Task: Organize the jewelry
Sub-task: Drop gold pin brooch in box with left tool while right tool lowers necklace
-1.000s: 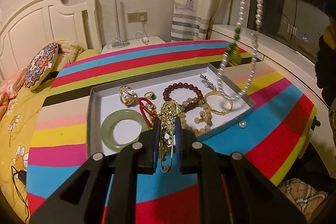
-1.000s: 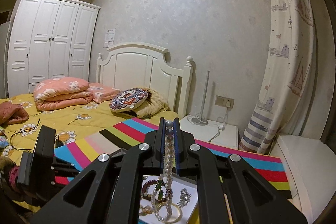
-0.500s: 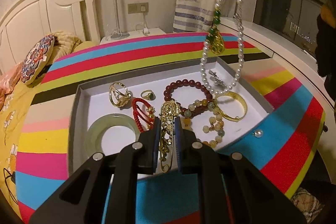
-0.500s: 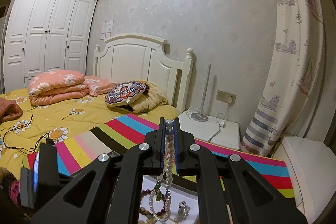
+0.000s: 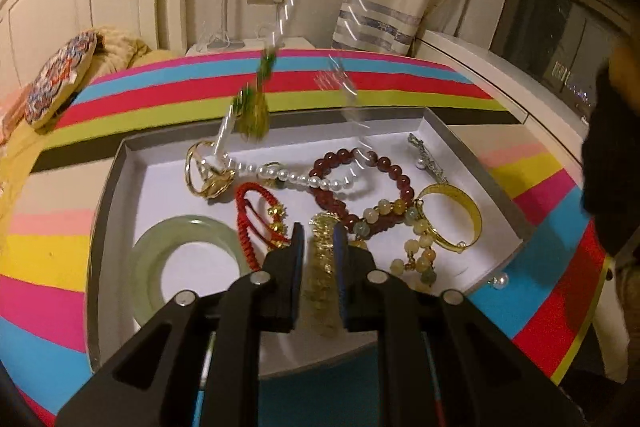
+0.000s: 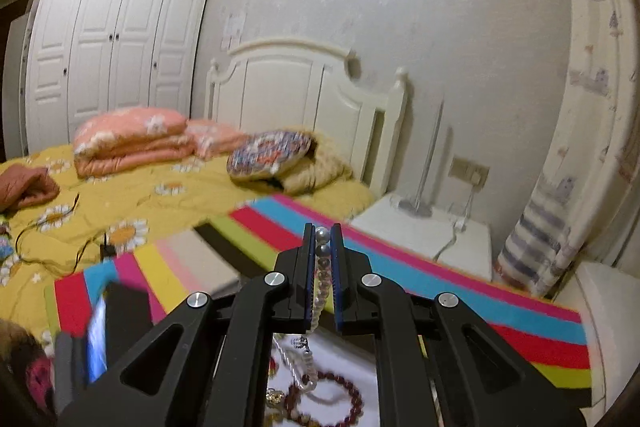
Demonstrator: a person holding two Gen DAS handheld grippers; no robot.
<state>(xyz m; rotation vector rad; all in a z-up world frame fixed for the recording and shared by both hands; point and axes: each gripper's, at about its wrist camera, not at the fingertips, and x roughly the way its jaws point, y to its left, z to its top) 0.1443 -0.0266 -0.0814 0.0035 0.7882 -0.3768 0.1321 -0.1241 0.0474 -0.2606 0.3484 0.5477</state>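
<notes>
A grey tray (image 5: pixel 472 155) with a white floor sits on the striped table. My left gripper (image 5: pixel 318 231) is shut on a gold brooch (image 5: pixel 322 267) low over the tray's front. My right gripper (image 6: pixel 323 233) is shut on a pearl necklace (image 6: pixel 322 291) and holds it high. In the left wrist view the necklace (image 5: pixel 296 179) hangs blurred, its lower loop lying across the tray, its green pendant (image 5: pixel 256 115) above the back edge. In the tray lie a jade bangle (image 5: pixel 180 239), red cord bracelet (image 5: pixel 256 215), dark red bead bracelet (image 5: pixel 380 163), gold bangle (image 5: pixel 460 211) and gold ring (image 5: pixel 204 171).
A loose pearl (image 5: pixel 500 279) lies on the table by the tray's right front corner. A silver brooch (image 5: pixel 428 155) lies at the tray's back right. A bed (image 6: pixel 120 187), headboard (image 6: pixel 300 87) and nightstand (image 6: pixel 432 231) stand beyond the table. A dark-sleeved arm (image 5: pixel 612 155) is at right.
The right gripper has lowered the pearl necklace and swung it left; its loop now rests in the tray. The left gripper has moved closer over the tray with the brooch.
</notes>
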